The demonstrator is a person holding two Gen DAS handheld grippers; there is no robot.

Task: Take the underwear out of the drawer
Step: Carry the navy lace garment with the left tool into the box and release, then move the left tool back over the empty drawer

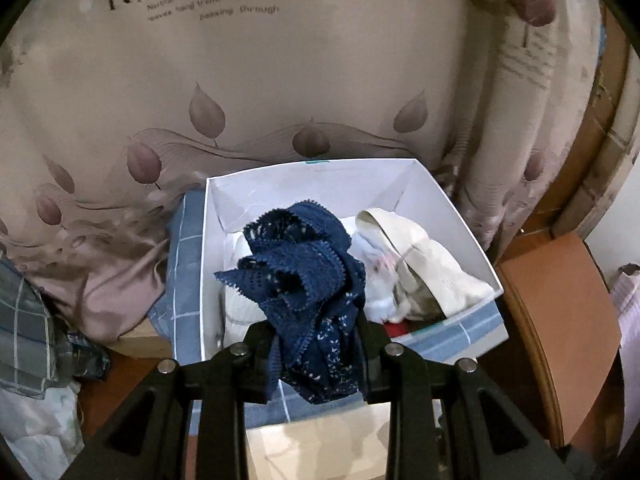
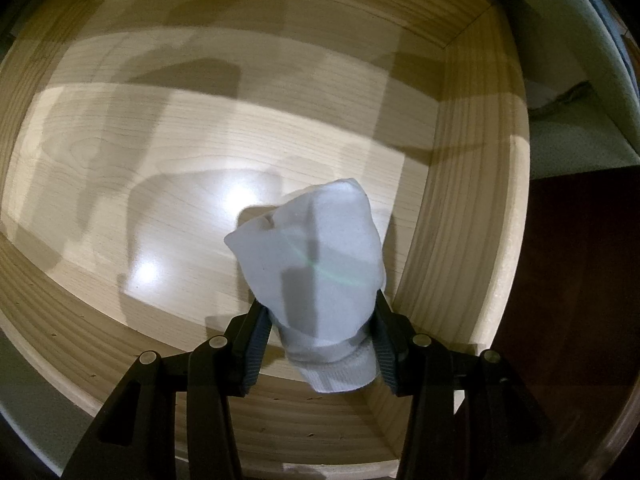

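the left tool (image 1: 316,340) is clenched on a bunched navy lace underwear (image 1: 304,280), which hangs at the centre of the frame in front of an open white box (image 1: 452,208) holding a cream garment (image 1: 424,268) and other pale clothes. a beige leaf-print curtain (image 1: 240,80) fills the upper frame. the right tool (image 2: 320,336), pointing down, grips a white sock (image 2: 316,264) at lower centre of its frame, above the bare floor of a light wooden drawer (image 2: 460,220), near its right wall.

Bare wood drawer (image 2: 200,152) floor.
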